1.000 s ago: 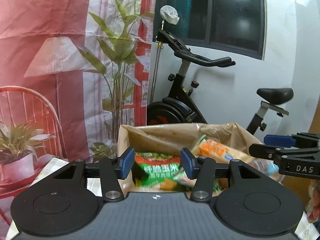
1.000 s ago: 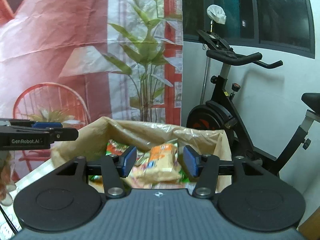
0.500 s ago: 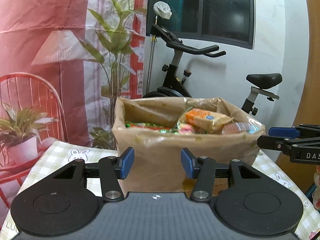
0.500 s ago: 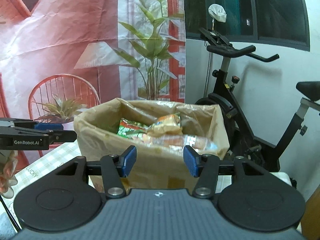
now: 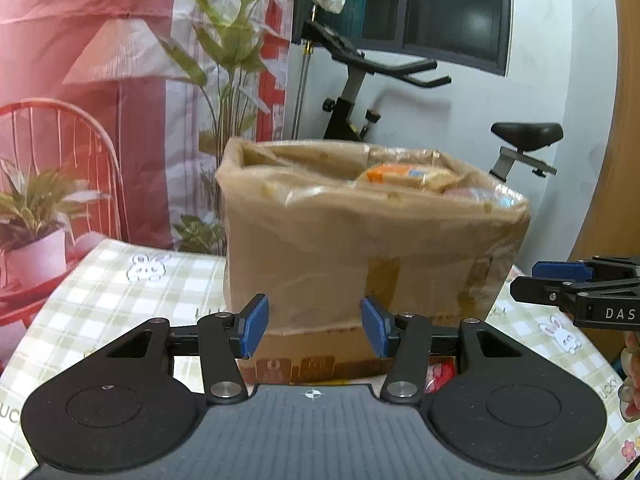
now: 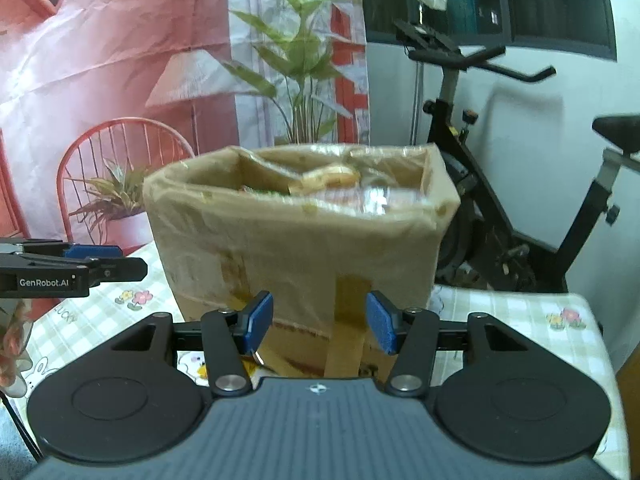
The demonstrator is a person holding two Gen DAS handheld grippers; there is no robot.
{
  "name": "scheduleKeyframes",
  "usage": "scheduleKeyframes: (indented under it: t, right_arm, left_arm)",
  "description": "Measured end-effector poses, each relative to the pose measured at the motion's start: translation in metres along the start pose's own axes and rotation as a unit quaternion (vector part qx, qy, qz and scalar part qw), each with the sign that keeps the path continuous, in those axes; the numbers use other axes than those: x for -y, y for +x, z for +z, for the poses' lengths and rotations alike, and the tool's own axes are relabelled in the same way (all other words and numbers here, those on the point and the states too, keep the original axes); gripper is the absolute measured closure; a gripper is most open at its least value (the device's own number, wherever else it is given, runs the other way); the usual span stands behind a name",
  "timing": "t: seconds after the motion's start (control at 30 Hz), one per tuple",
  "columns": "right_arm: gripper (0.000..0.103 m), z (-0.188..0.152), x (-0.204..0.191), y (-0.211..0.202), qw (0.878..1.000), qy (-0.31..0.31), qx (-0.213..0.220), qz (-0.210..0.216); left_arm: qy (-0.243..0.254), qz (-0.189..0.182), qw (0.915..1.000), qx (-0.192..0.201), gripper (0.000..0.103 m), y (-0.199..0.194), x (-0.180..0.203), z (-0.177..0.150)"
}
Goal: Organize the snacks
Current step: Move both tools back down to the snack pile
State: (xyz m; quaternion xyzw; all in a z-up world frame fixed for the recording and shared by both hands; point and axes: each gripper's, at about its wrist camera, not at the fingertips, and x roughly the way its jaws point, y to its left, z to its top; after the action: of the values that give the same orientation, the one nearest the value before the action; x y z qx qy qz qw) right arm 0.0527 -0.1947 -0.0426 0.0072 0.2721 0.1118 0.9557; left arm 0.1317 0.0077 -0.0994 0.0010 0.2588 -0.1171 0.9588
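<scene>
Blue-padded fingers of the left gripper (image 5: 312,330) stand spread wide with nothing between them, just short of the cardboard box (image 5: 360,248). The right gripper (image 6: 320,328) is likewise splayed and holds nothing, near the same box on the checked tablecloth (image 5: 132,280). Snack packets (image 5: 404,174) fill the box to its rim. An exercise bike (image 6: 500,168) stands beyond.
</scene>
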Motion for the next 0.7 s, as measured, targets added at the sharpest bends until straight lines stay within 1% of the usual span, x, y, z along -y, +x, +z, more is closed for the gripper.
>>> scheduleKeyframes:
  t: [0.23,0.33,0.47,0.57,0.7]
  right_arm:
    - [0.048,-0.031,0.012,0.021,0.999,0.006,-0.04,0.003]
    - [0.048,-0.04,0.023,0.028,0.999,0.024,-0.049,0.004]
    - [0.048,-0.049,0.039,0.04,0.997,0.036,-0.068,0.003]
    - [0.048,-0.055,0.049,0.05,0.995,0.053,-0.085,0.011]
    - [0.048,-0.064,0.046,0.069,0.992,0.052,-0.114,0.018]
  left_arm:
    - [-0.007,0.002,0.9995,-0.029,0.049,0.016,-0.006,-0.019]
    - [-0.001,0.004,0.9994,-0.035,0.049,0.024,-0.008,-0.023]
    - [-0.006,0.0,0.9989,-0.046,0.049,0.037,-0.012,-0.026]
    - [-0.004,-0.003,0.9985,-0.055,0.049,0.045,-0.01,-0.032]
    - [0.001,-0.007,0.9975,-0.07,0.049,0.056,-0.015,-0.038]
